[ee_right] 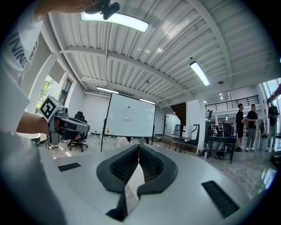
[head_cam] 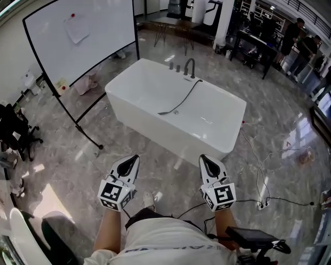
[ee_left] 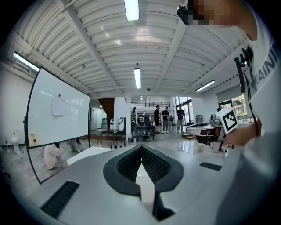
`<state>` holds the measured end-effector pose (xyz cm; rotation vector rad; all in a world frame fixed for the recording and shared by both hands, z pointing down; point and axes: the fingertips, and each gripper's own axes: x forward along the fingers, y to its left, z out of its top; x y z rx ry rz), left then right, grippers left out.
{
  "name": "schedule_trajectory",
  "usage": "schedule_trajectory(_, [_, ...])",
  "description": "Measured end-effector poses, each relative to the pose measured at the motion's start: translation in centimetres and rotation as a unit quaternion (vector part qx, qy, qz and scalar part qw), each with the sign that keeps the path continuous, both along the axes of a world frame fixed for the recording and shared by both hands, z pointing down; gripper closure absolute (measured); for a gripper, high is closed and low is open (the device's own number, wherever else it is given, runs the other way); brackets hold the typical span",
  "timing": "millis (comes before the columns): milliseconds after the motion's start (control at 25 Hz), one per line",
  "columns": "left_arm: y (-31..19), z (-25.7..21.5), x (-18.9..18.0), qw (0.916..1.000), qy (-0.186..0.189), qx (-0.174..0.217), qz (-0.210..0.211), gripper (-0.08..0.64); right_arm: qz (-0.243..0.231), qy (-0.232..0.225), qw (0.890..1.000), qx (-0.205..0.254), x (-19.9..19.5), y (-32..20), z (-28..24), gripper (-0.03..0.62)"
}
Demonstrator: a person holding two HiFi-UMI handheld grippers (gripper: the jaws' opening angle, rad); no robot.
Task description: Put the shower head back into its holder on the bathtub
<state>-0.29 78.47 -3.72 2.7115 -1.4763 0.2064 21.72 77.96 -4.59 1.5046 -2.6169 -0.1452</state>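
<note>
As cables (head_cam: 262,186) trail nearby, a whiteboard (head_cam: 83,36) flanks the bathtub (head_cam: 155,121)

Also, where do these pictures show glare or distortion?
Head view: glare patches on the glossy floor, and the whiteboard frame bows. Left gripper view: ceiling lamp blown out, dark round fisheye border. Right gripper view: the same border, strip light overexposed.

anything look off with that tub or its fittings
Yes: the shower head lies loose on the floor of the bathtub, its dark hose trailing down from the fittings on the far rim rather than sitting in a holder. Nothing looks spilled or broken.
</note>
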Motion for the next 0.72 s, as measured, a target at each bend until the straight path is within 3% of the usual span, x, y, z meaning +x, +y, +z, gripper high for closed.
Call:
schedule_trajectory(480, [-18.9, 0.4, -8.4, 0.9992, 0.001, -0.011, 0.038, 0.541, 0.051, -0.005, 0.999, -0.012, -7.3, -17.3, 0.0, 0.58])
schedule_trajectory(720, [-24.3, 1.4, -11.6, 0.9987, 0.002, -0.021, 0.047, 0.541, 0.058, -0.002, 0.998, -0.01, -11.2, -22.9, 0.0, 0.58])
